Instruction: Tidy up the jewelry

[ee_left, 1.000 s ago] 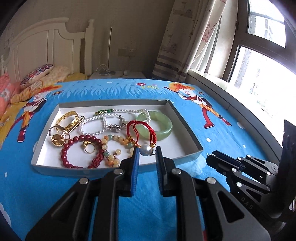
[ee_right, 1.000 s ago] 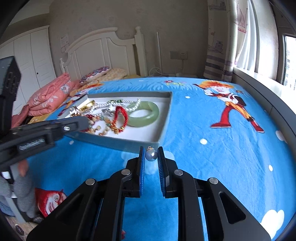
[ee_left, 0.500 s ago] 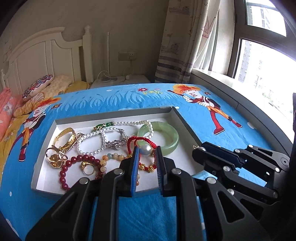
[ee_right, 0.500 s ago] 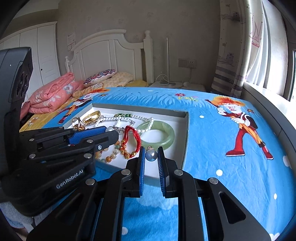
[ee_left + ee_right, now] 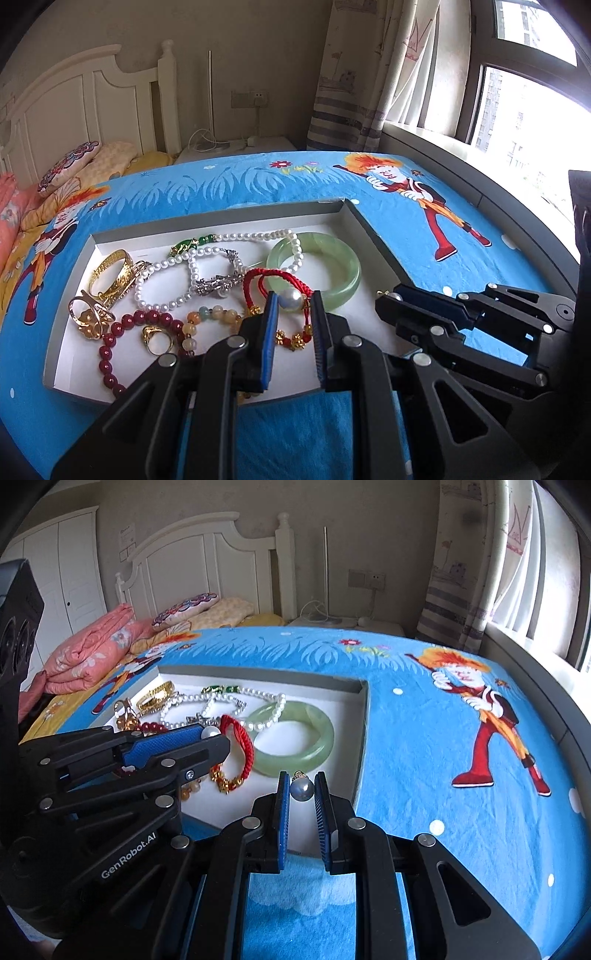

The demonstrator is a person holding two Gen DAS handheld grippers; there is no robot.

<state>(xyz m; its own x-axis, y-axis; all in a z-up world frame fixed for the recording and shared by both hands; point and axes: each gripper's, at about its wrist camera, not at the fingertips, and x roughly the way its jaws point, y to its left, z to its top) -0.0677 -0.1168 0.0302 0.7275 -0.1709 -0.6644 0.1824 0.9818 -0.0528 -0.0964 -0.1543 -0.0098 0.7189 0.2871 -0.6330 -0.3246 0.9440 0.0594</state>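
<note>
A shallow grey tray [image 5: 221, 218] with a white floor lies on the blue blanket and holds several pieces of jewelry. Among them are a green jade bangle [image 5: 334, 275], a red cord bracelet [image 5: 275, 275], a pearl necklace [image 5: 177, 264], a gold bangle [image 5: 110, 271] and a dark red bead bracelet [image 5: 110, 349]. My left gripper [image 5: 294, 297] is shut on a white pearl [image 5: 289, 300] above the tray's near side. Just right of it, my right gripper [image 5: 301, 777] is shut on a grey pearl pendant [image 5: 302, 792] with a gold cap, over the tray's near right corner [image 5: 356, 794].
The bed's blue cartoon blanket [image 5: 424, 738] spreads to the right of the tray. A folded pink quilt [image 5: 92, 650] and pillows lie by the white headboard [image 5: 207, 554]. A window ledge [image 5: 461, 155] and curtain run along the right.
Both grippers have moved forward, from in front of the tray to over its near edge, each still holding its pearl. The tray's jewelry has not moved.
</note>
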